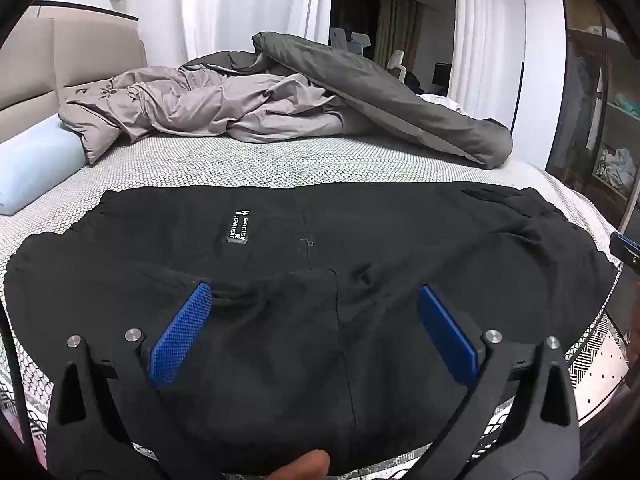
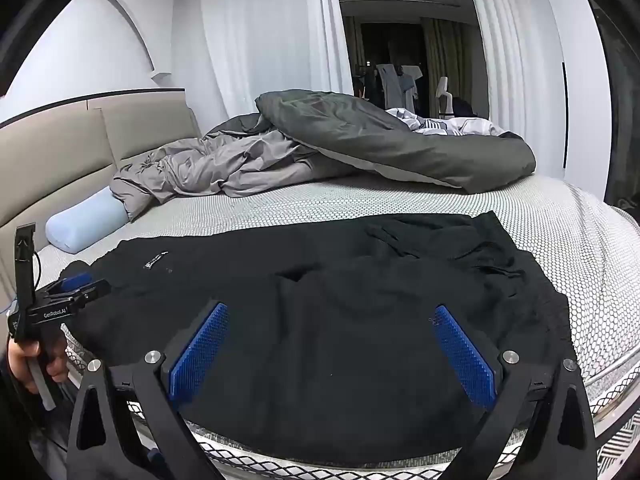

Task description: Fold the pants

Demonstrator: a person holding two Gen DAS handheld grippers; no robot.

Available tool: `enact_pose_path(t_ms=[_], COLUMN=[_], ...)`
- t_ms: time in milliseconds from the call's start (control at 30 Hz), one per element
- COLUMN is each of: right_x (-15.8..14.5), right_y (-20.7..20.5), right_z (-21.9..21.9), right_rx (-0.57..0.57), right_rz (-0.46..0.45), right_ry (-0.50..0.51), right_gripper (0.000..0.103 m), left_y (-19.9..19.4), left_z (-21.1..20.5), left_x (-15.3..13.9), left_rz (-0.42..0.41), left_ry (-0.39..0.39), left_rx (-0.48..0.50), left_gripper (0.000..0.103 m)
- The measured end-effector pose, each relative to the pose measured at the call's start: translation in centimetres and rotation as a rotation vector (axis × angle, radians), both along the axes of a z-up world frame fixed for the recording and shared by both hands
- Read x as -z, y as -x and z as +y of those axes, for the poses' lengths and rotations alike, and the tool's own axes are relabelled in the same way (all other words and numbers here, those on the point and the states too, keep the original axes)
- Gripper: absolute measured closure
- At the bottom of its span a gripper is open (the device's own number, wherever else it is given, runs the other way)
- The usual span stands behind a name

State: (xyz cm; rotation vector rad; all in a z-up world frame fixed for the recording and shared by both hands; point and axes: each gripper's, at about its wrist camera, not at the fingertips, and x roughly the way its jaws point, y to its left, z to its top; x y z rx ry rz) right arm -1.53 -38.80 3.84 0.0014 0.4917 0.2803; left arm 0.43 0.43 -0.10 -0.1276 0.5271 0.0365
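Observation:
Black pants (image 1: 304,264) lie spread flat across the near side of the bed (image 1: 240,160), with a small white-lettered label (image 1: 239,227) on top. They also show in the right wrist view (image 2: 320,304). My left gripper (image 1: 314,300) is open and empty, its blue pads just above the near edge of the pants. My right gripper (image 2: 330,320) is open and empty, over the near edge further right. The left gripper also shows at the left in the right wrist view (image 2: 70,290), held by a hand.
A rumpled grey duvet (image 1: 248,100) and a dark grey duvet (image 1: 400,96) lie at the far side of the bed. A light blue pillow (image 1: 36,168) rests by the beige headboard (image 1: 72,56). Shelves with clothes (image 1: 600,120) stand on the right.

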Motion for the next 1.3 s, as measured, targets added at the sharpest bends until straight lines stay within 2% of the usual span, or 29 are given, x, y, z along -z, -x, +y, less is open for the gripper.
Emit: enact_pose_path(t_ms=[1300], right_x=[0.04], right_y=[-0.03], right_z=[0.07], right_rx=[0.003], right_rz=[0.001], right_ry=[0.006], right_gripper=[0.0], left_y=[0.43], left_z=[0.61], left_x=[-0.22], left_rz=[-0.008], left_ry=[-0.004], left_rx=[0.001], left_gripper=[0.001])
